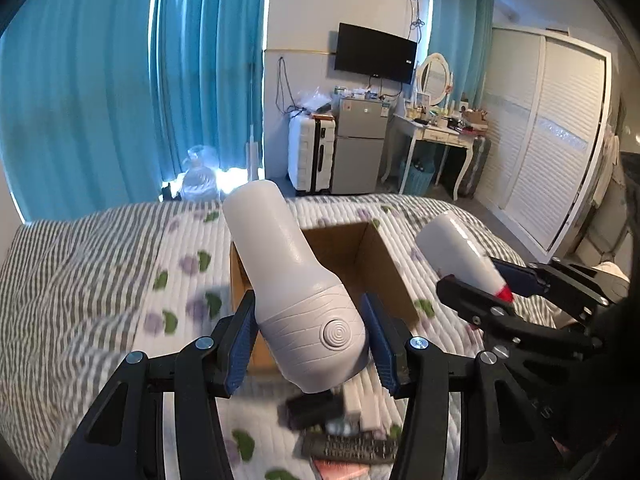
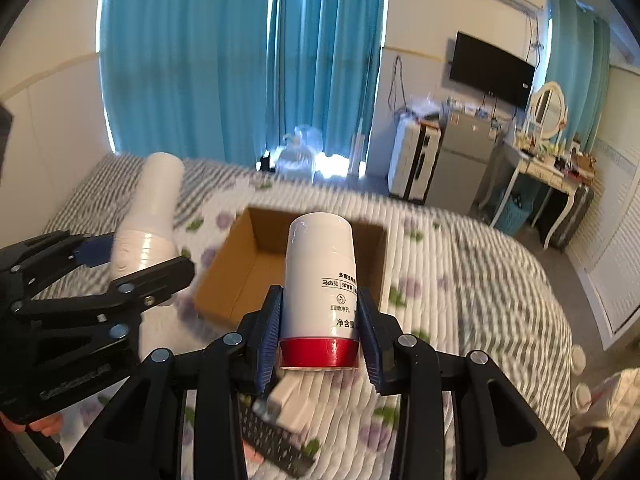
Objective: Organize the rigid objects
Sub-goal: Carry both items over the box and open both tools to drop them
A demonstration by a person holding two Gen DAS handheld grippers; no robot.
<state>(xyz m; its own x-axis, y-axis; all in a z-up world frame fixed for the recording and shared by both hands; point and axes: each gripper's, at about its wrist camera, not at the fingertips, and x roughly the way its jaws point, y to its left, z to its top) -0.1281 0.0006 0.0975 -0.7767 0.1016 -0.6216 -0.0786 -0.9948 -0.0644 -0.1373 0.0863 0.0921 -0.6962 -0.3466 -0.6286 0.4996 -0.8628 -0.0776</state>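
Note:
My left gripper [image 1: 310, 340] is shut on a white flask-shaped device [image 1: 296, 280] with a round button, held above the bed in front of an open cardboard box [image 1: 384, 272]. My right gripper [image 2: 320, 332] is shut on a white bottle with a red cap [image 2: 320, 280], cap end toward me, held above the near edge of the same box [image 2: 248, 272]. The right gripper and its bottle [image 1: 460, 256] show at the right of the left wrist view. The left gripper and its device [image 2: 148, 220] show at the left of the right wrist view.
The bed [image 1: 100, 280] has a striped and flowered quilt. Under the grippers lie a black remote [image 1: 352, 446], a white box [image 2: 292, 400] and other small items. Beyond the bed stand blue curtains, a white suitcase [image 1: 310, 156], a small fridge [image 1: 360, 144], a dressing table [image 1: 436, 132] and a wardrobe [image 1: 552, 140].

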